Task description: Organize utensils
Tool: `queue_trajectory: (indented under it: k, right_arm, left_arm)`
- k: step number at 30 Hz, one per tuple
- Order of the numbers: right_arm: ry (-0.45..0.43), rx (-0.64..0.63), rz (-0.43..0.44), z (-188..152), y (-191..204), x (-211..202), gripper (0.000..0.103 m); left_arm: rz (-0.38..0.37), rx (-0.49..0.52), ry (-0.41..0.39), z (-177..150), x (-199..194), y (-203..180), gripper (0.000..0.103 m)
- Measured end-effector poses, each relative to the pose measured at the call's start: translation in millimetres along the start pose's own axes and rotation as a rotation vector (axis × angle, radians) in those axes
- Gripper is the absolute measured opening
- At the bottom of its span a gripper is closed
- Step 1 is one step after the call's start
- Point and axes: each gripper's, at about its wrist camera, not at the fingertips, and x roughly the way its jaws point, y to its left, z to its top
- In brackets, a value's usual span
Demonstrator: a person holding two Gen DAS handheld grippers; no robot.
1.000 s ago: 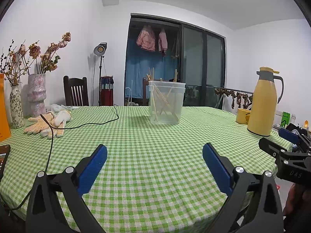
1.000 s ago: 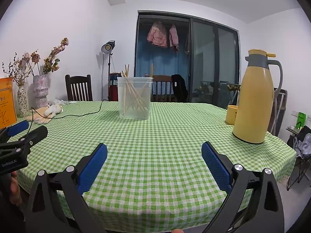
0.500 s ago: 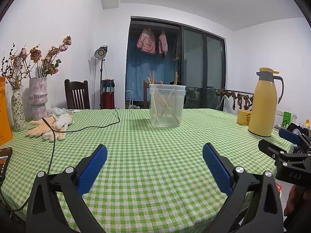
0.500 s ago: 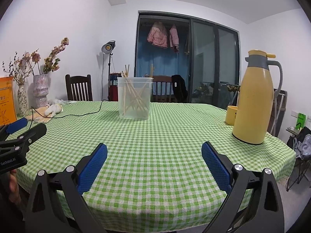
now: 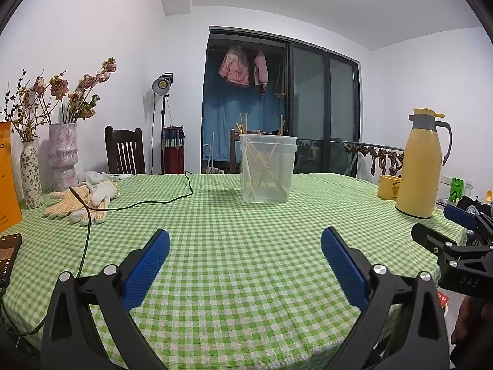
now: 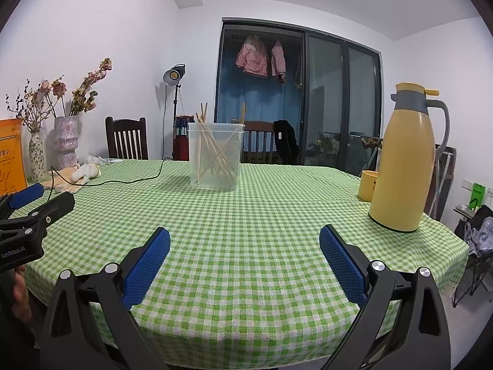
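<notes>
A clear plastic container (image 5: 266,168) with several wooden chopsticks (image 5: 258,166) leaning inside stands upright at the far middle of the green checked table (image 5: 234,246). It also shows in the right wrist view (image 6: 215,156). My left gripper (image 5: 245,246) is open and empty, low over the near table edge, well short of the container. My right gripper (image 6: 244,245) is open and empty, also near the front edge. Each gripper shows at the side of the other's view: the right one (image 5: 453,231) and the left one (image 6: 37,203).
A yellow thermos jug (image 6: 403,160) and a yellow cup (image 6: 366,185) stand at the right. Work gloves (image 5: 80,200), a black cable (image 5: 138,203), two vases (image 5: 61,157) with dried flowers and an orange box (image 5: 7,175) are at the left. Chairs stand behind the table.
Both grippers have dropped slightly and tilted upward, so the table looks flatter and the container sits lower in view. Both stay open and empty.
</notes>
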Motion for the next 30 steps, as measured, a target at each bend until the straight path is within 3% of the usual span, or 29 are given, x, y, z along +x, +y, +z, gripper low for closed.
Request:
queue_trajectory:
  k: [30]
  right_arm:
    - [0.01,0.007,0.006,-0.8,2.5,1.7,0.094]
  left_arm:
    - [-0.003,0.006,0.005,-0.5,2.9,-0.1,0.095]
